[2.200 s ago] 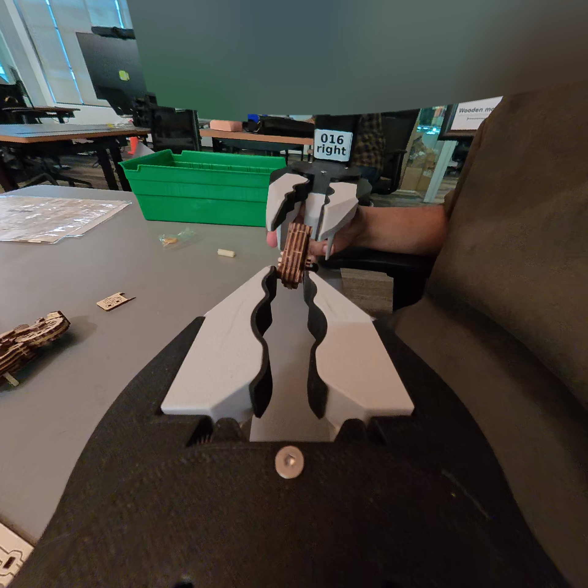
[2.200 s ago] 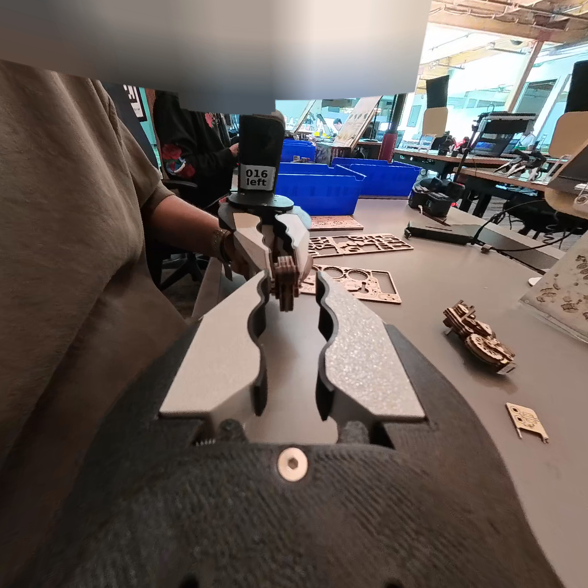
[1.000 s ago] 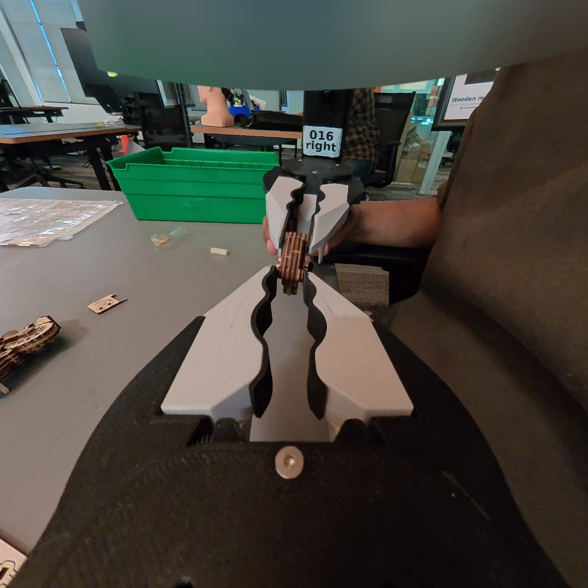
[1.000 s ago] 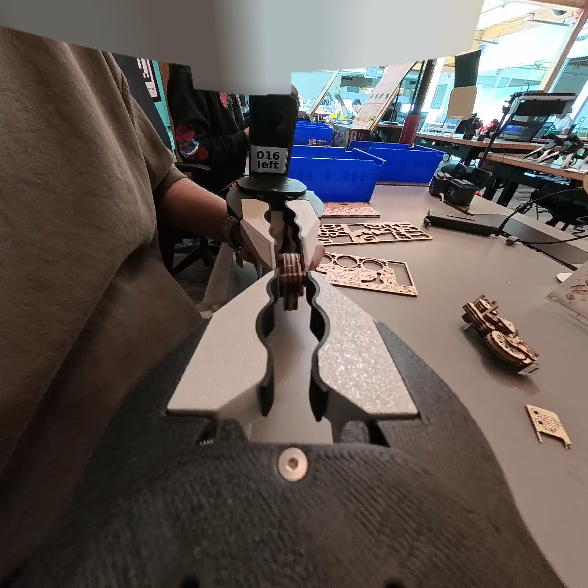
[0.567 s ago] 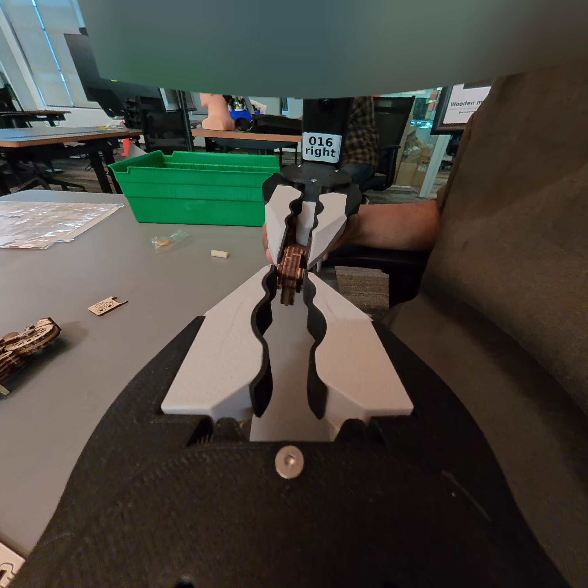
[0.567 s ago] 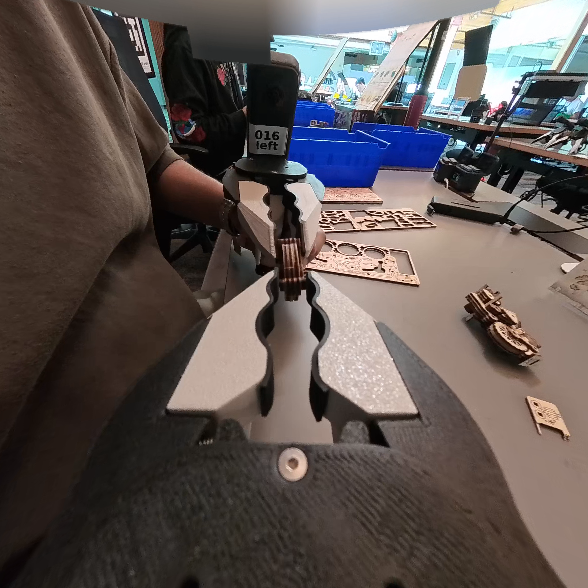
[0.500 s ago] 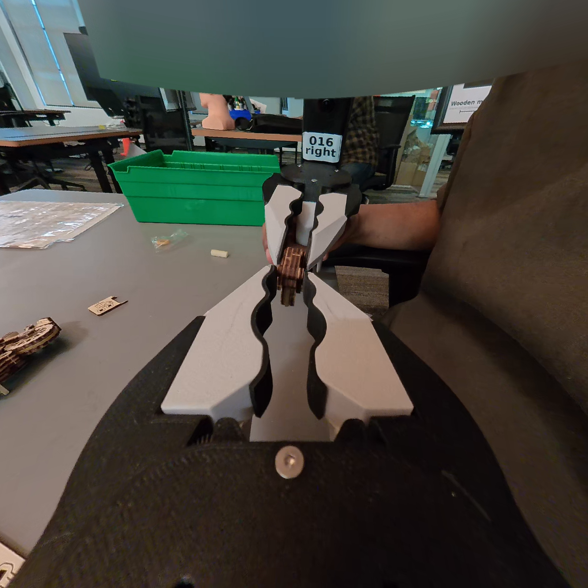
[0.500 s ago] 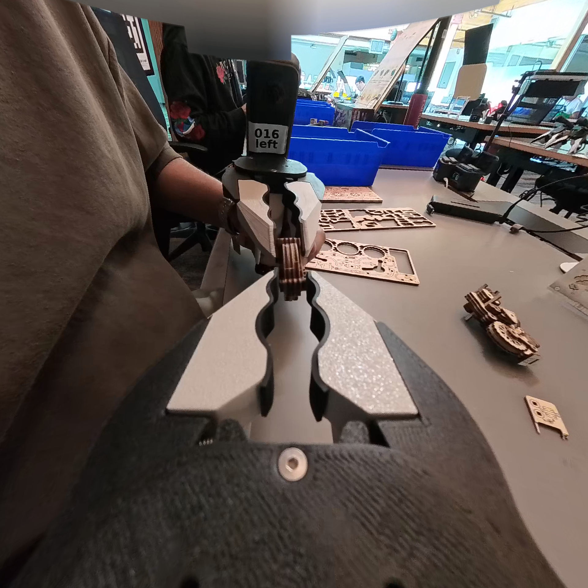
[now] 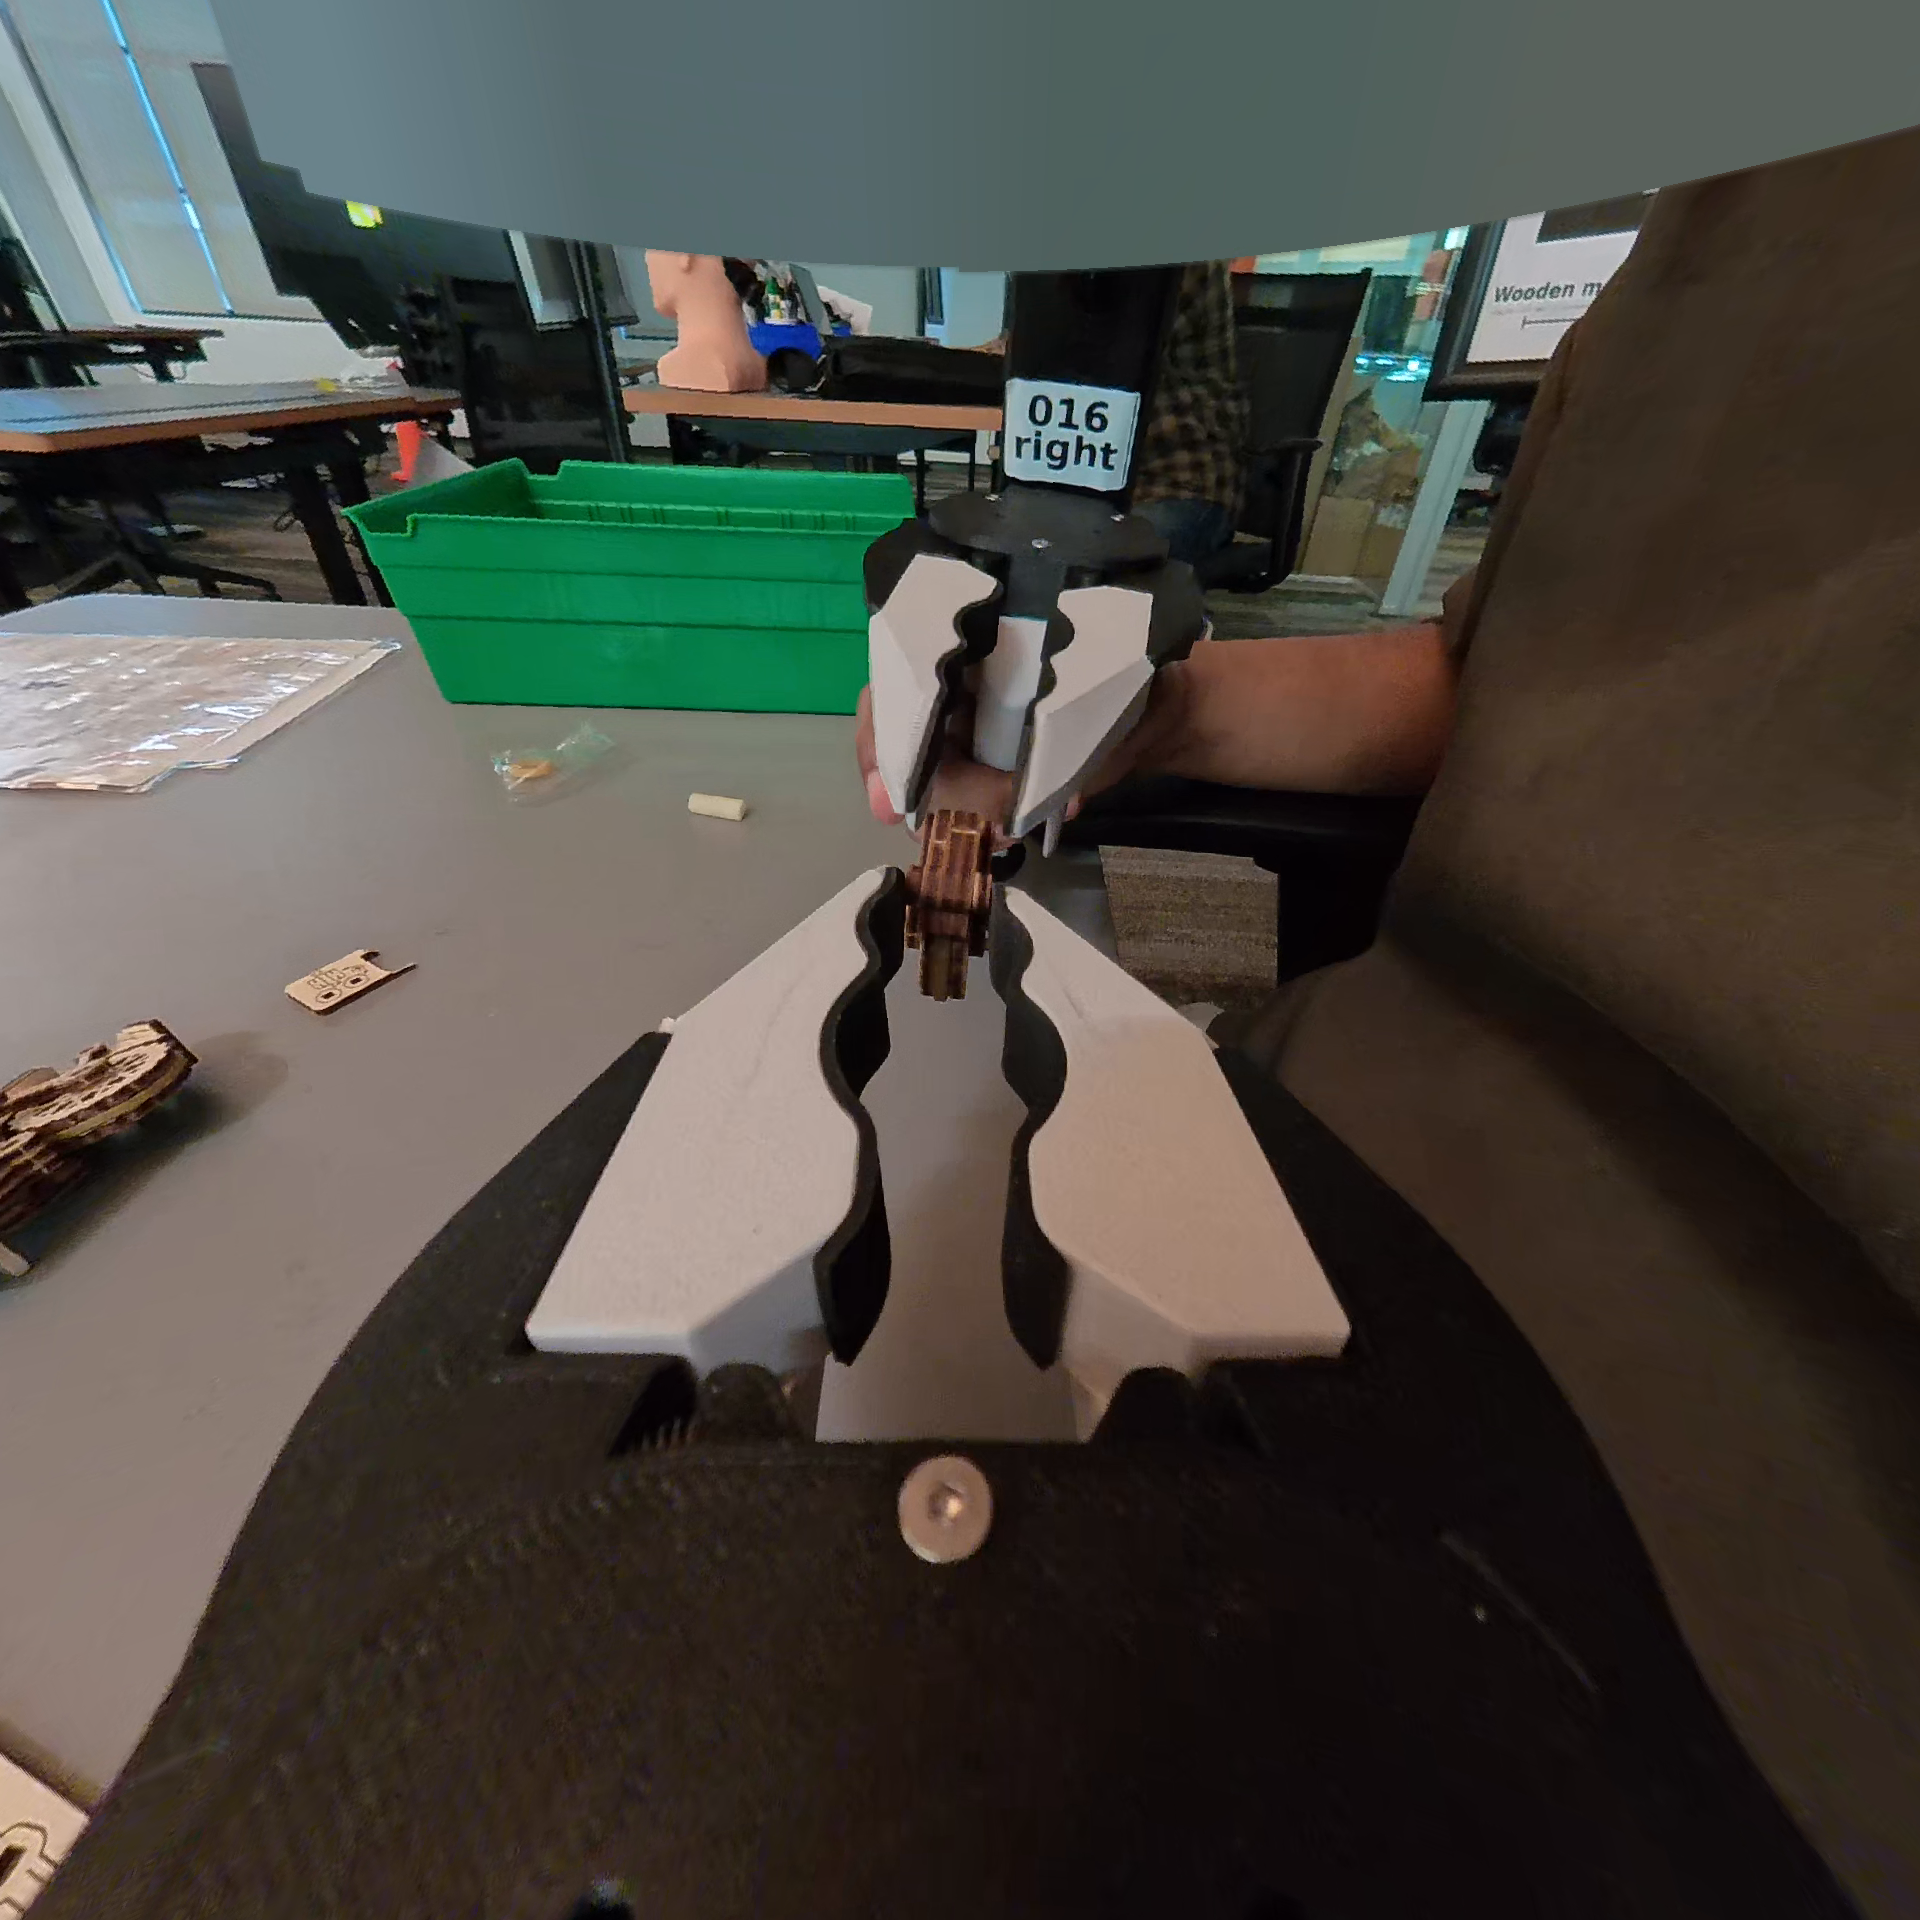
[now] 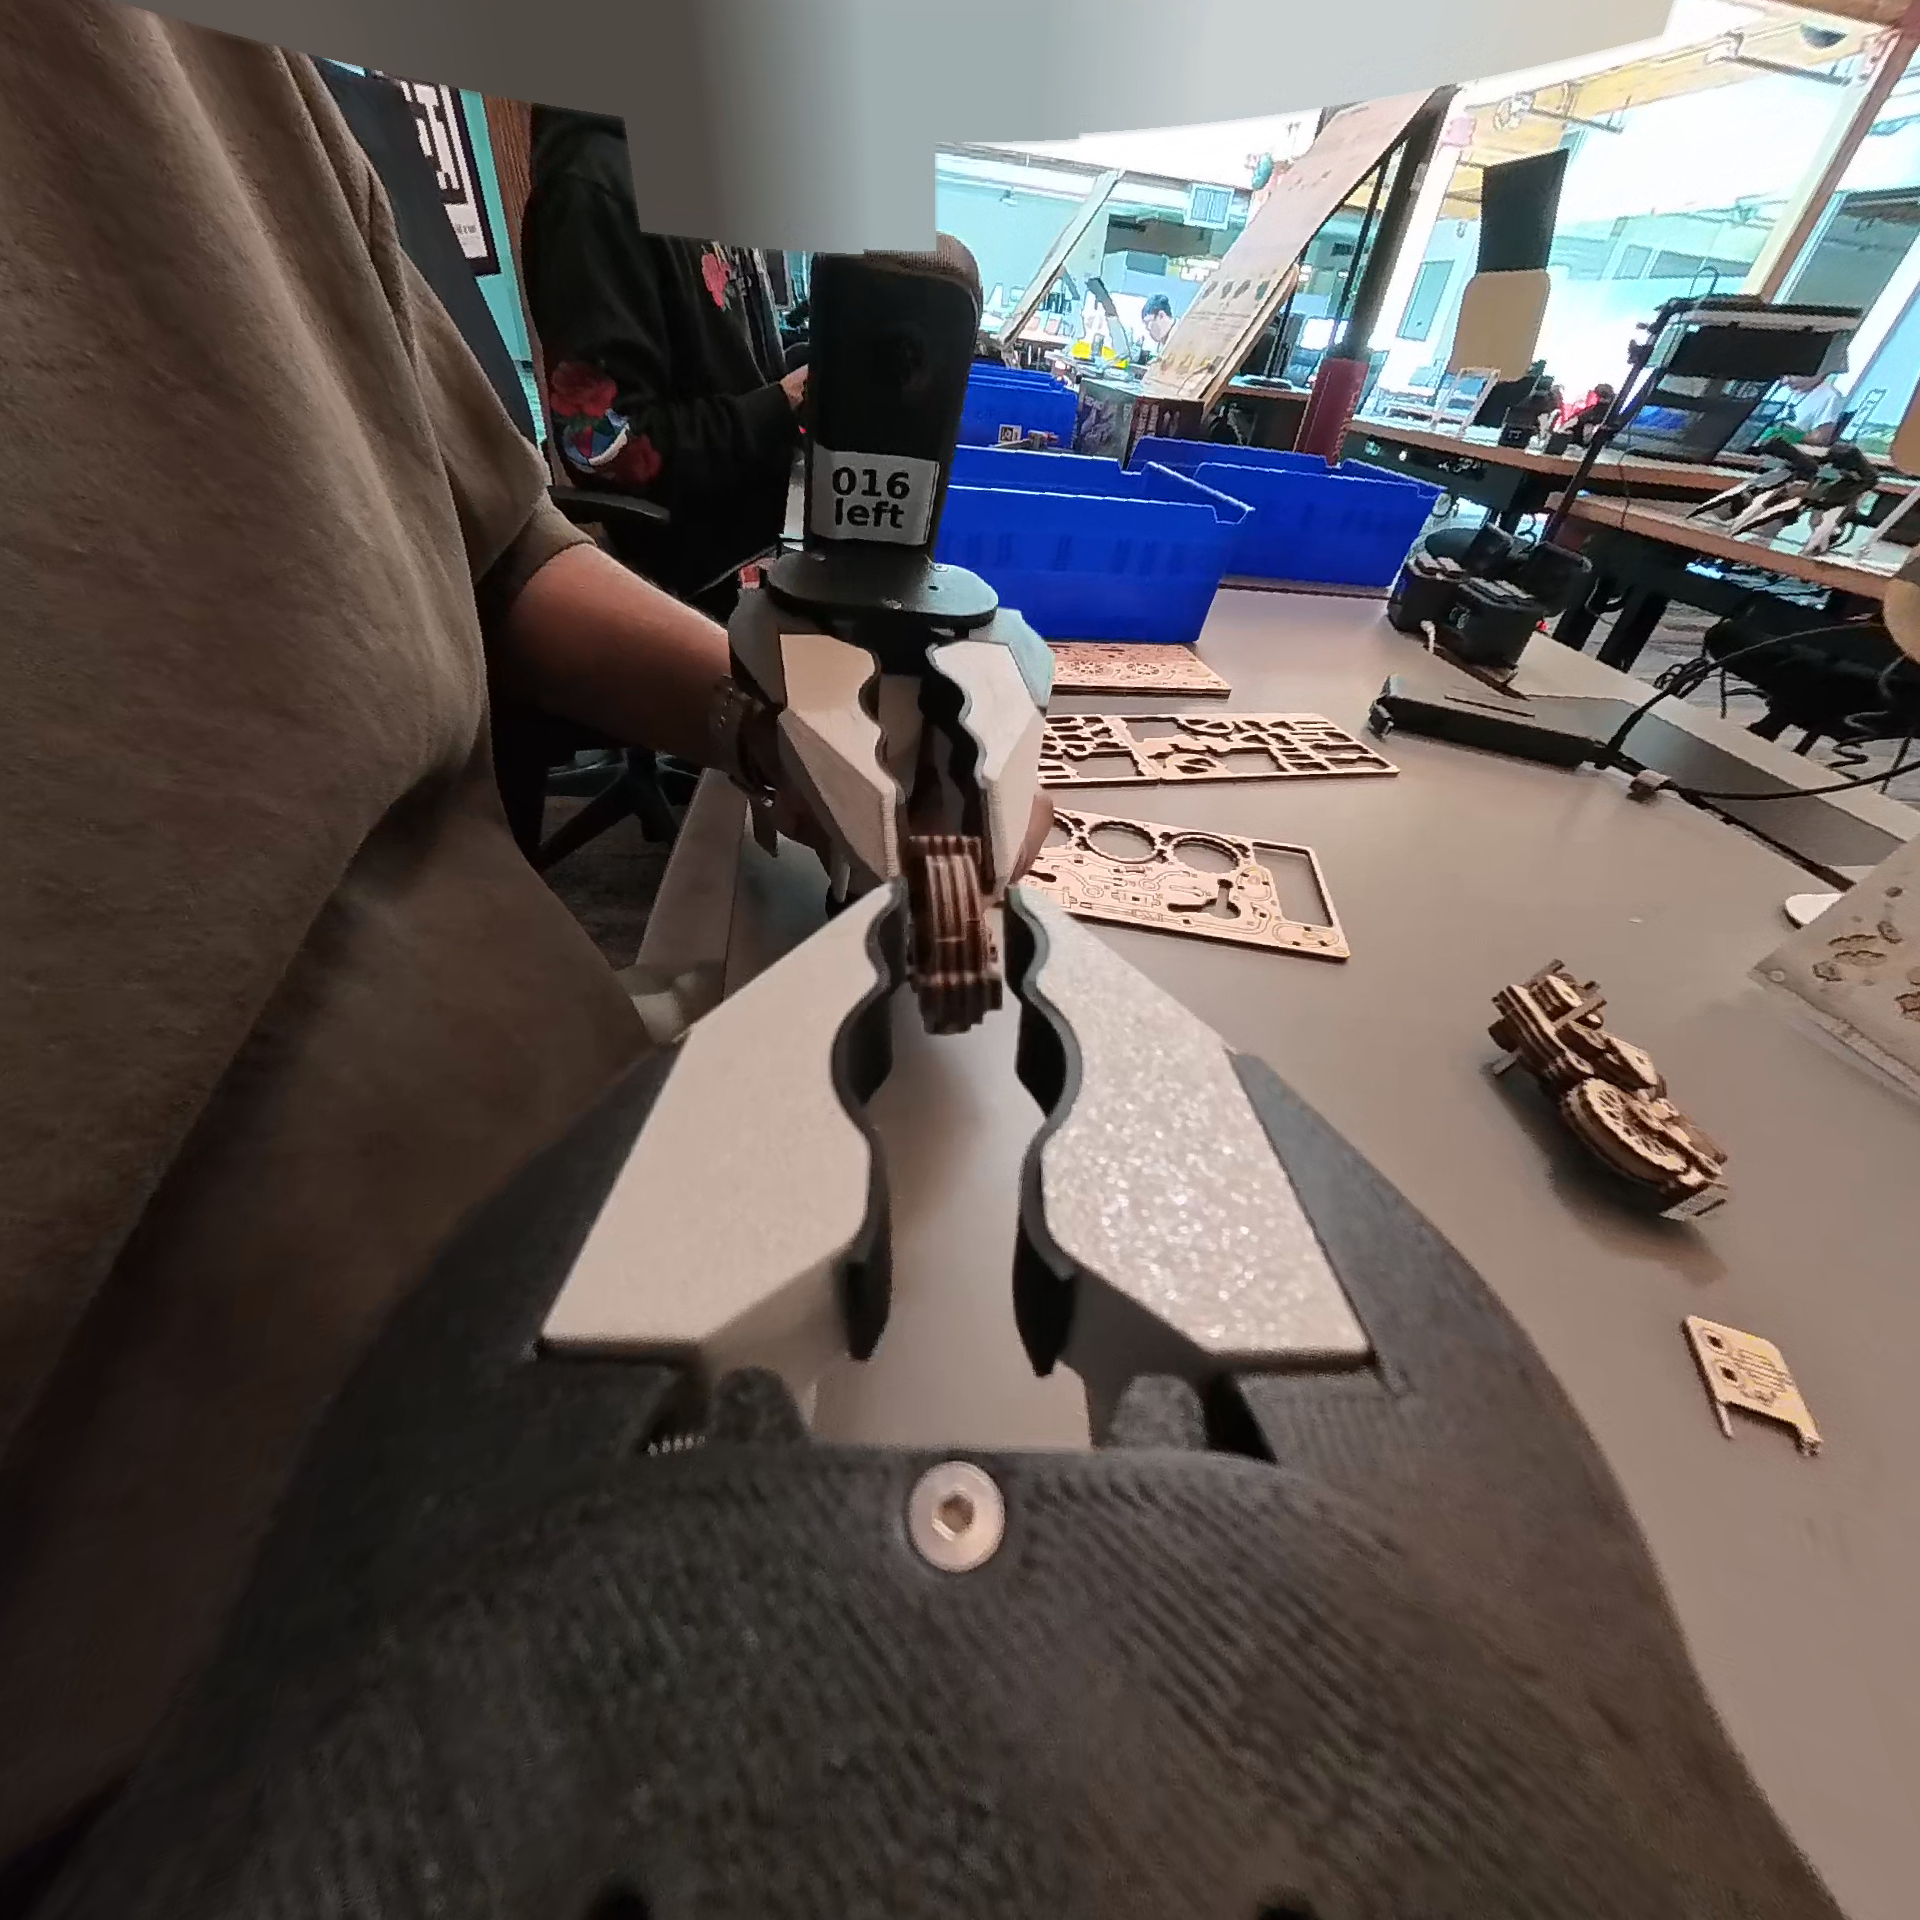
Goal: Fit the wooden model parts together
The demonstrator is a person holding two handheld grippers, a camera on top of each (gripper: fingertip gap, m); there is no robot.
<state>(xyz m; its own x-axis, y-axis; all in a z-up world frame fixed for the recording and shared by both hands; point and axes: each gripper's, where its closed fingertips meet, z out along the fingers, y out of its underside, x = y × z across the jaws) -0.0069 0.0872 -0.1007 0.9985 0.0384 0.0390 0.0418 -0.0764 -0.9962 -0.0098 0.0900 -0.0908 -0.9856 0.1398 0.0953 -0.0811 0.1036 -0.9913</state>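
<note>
A layered wooden wheel piece (image 9: 948, 902) is held above the tabletop (image 9: 436, 914), pinched at the tips of the left hand-held gripper (image 9: 943, 906), whose fingers are nearly closed on it. The same piece (image 10: 948, 940) is also clamped between the narrowly parted tips of the right hand-held gripper (image 10: 948, 914), the two grippers being set nose to nose. Beyond the piece a green bin (image 9: 634, 592) is placed; to its left, a part-built wooden model (image 9: 78, 1101) and a small flat wooden part (image 9: 348, 979) are laid on the tabletop.
</note>
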